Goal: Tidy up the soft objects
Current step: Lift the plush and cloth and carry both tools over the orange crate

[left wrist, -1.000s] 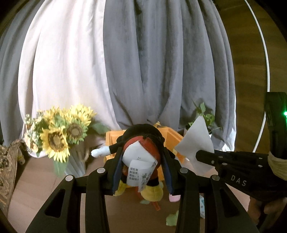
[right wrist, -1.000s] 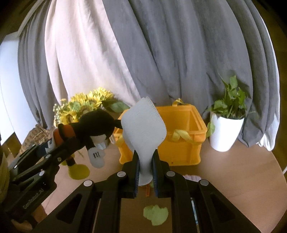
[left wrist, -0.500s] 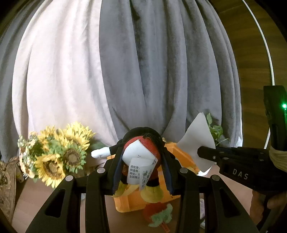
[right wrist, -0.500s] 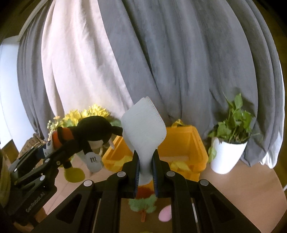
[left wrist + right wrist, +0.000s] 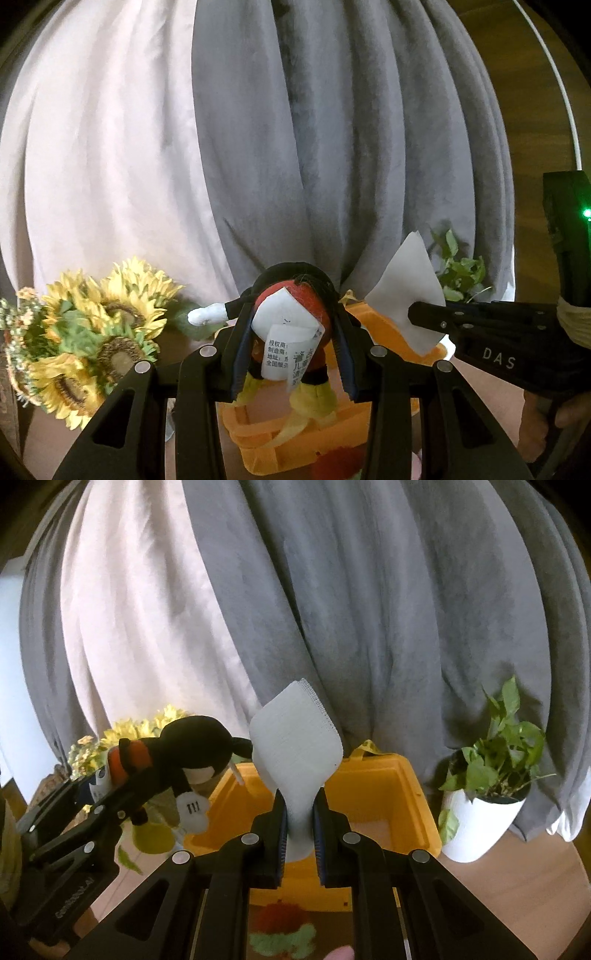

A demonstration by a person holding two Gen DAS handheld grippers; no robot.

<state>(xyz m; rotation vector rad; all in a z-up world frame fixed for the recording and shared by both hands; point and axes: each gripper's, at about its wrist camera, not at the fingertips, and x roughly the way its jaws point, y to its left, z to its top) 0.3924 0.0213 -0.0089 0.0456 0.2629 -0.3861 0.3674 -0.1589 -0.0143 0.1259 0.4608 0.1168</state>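
Observation:
My left gripper [image 5: 290,325] is shut on a black, red and yellow plush mouse [image 5: 295,317] with a white paper tag, held in the air above the near rim of an orange bin [image 5: 388,332]. From the right wrist view the same plush mouse [image 5: 192,753] hangs at the left in the left gripper [image 5: 147,782]. My right gripper [image 5: 299,801] is shut on a folded white cloth [image 5: 295,746] that stands upright over the orange bin [image 5: 406,801]. That white cloth [image 5: 406,295] and the right gripper [image 5: 417,314] also show at the right of the left wrist view.
A bunch of sunflowers [image 5: 92,332] stands at the left and a potted green plant [image 5: 491,794] in a white pot at the right of the bin. Grey and white curtains [image 5: 332,609] hang behind. A red and green plush piece [image 5: 280,926] lies on the wooden table before the bin.
Both grippers have moved forward toward the orange bin with their loads. The bin now looks larger and sits under the plush mouse and the cloth.

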